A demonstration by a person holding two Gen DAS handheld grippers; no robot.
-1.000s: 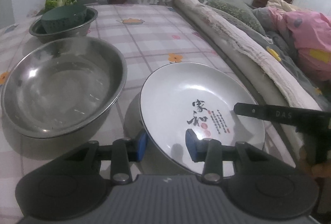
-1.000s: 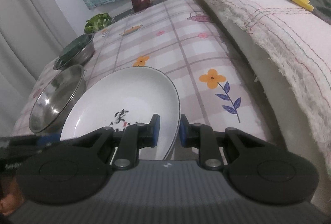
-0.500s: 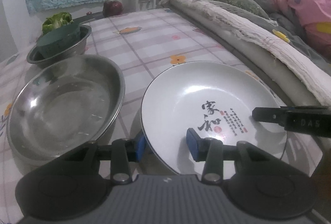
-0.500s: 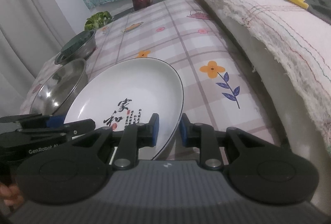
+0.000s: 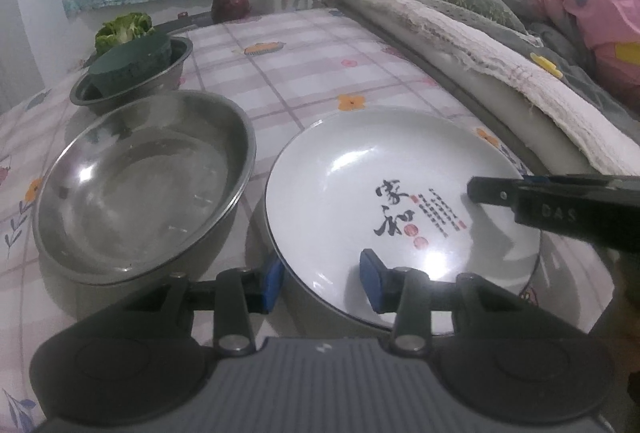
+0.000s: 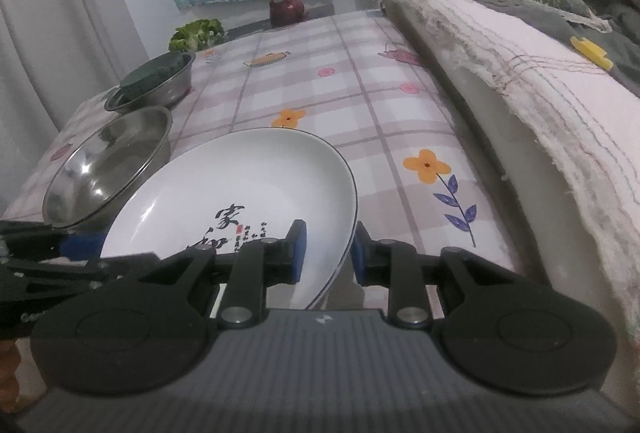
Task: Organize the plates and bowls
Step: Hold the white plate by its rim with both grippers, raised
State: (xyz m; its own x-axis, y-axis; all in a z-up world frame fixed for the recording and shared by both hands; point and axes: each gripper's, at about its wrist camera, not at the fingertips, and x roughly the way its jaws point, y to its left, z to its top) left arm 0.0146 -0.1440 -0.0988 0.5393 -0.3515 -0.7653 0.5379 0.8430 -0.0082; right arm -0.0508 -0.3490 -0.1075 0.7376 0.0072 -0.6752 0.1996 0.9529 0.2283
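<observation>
While we hold a claw in each hand, the broadest thing before us is the table (image 5: 304,69), spread with a checked, flower-printed cloth, and along its right side a bed (image 6: 532,81) heaped with worn blankets. On the cloth the large steel bowl (image 5: 140,185) sits at the left, empty, just beside the white plate (image 5: 384,193), which bears black brush characters and a thin dark rim. Whether bowl and plate touch we cannot tell from either view. Behind the large bowl stands a smaller steel bowl (image 5: 132,81) with a dark green bowl (image 5: 132,63) nested in it, mouth down. Farther back, near the table's far edge, lie a head of broccoli (image 5: 124,29) and a dark red apple (image 5: 230,5).

Our left claw (image 5: 320,285) straddles the plate's near-left rim, one blue pad under the outside, the other over the white inside; the pads stand apart with a gap to the rim, so it is not gripping. Our right claw (image 6: 328,253) straddles the plate's right rim; its jaws have just been opening, the rim is between them, and the pads seem clear of it, though the view is tight. Seen from the left wrist, the right claw's black finger (image 5: 496,191) reaches over the plate's right part.
</observation>
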